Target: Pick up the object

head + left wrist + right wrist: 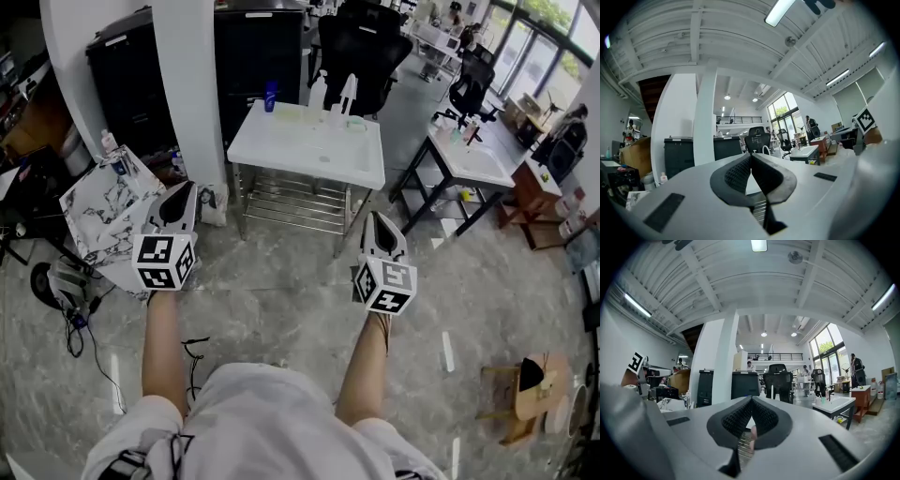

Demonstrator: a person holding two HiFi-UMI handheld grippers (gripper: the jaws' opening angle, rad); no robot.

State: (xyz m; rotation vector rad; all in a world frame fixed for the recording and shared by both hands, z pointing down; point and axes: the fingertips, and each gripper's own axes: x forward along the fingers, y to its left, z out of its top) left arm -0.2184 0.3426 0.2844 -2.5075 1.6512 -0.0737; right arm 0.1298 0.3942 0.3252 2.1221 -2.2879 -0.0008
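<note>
A white table stands ahead of me on the grey floor. At its far edge are a blue bottle and a white spray bottle. My left gripper is held level, short of the table's left end; in the left gripper view its jaws meet at the tip with nothing between them. My right gripper is level too, short of the table's right corner; its jaws are shut and empty. Neither gripper touches anything.
A marble-patterned box sits at the left, beside a white pillar and black cabinets. A black office chair stands behind the table. A second white desk is at the right, a wooden stool at the lower right.
</note>
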